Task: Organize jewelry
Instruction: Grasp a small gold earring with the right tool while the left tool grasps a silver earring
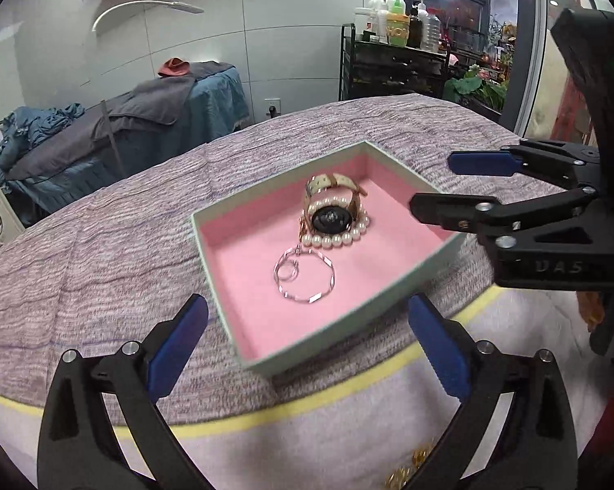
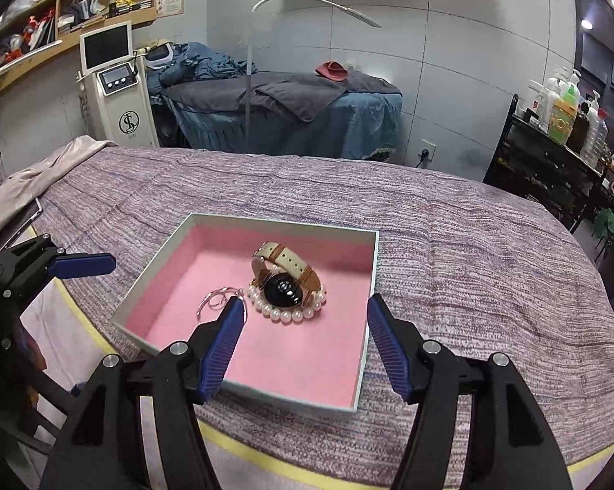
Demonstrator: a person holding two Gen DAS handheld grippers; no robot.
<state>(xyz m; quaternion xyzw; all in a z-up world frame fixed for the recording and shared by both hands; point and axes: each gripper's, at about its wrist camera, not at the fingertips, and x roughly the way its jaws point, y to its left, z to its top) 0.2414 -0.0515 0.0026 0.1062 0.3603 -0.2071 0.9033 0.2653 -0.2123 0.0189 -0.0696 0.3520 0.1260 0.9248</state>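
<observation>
Both grippers were spread wide, holding nothing: left gripper (image 1: 307, 326) at the box's (image 1: 221, 224) near corner, right gripper (image 2: 303, 339) over its pink floor. Inside, the watch (image 2: 284, 281) sat within the pearl bracelet (image 2: 286, 315); the silver chain (image 1: 305, 273) lay at 7 o'clock from it, just beside the pearls.

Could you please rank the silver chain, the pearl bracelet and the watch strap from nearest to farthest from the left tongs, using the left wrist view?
From the left tongs:
1. Silver chain, front of the box.
2. Pearl bracelet, middle.
3. Watch strap, behind the pearls.
</observation>
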